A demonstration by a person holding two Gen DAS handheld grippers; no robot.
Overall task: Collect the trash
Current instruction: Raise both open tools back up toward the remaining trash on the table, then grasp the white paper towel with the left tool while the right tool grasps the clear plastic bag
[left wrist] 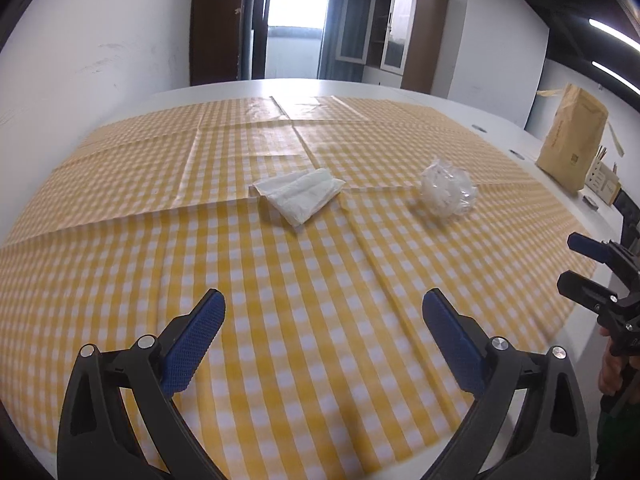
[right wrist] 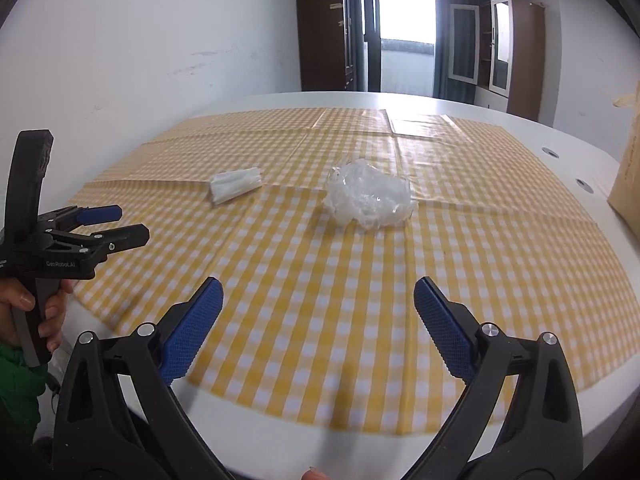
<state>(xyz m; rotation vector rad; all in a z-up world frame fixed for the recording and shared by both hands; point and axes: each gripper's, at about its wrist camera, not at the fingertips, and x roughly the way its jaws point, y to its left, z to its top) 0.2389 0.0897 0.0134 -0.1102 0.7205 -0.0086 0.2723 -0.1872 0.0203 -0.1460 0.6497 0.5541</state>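
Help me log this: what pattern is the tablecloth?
Yellow and white gingham tablecloth, clearest in the left wrist view.

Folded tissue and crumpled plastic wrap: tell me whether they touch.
Apart. The left wrist view shows checked tablecloth between the folded tissue and the crumpled plastic wrap; the right wrist view shows the same gap.

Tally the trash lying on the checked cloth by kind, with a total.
Folded white tissue: 1
Crumpled clear plastic wrap: 1
Total: 2
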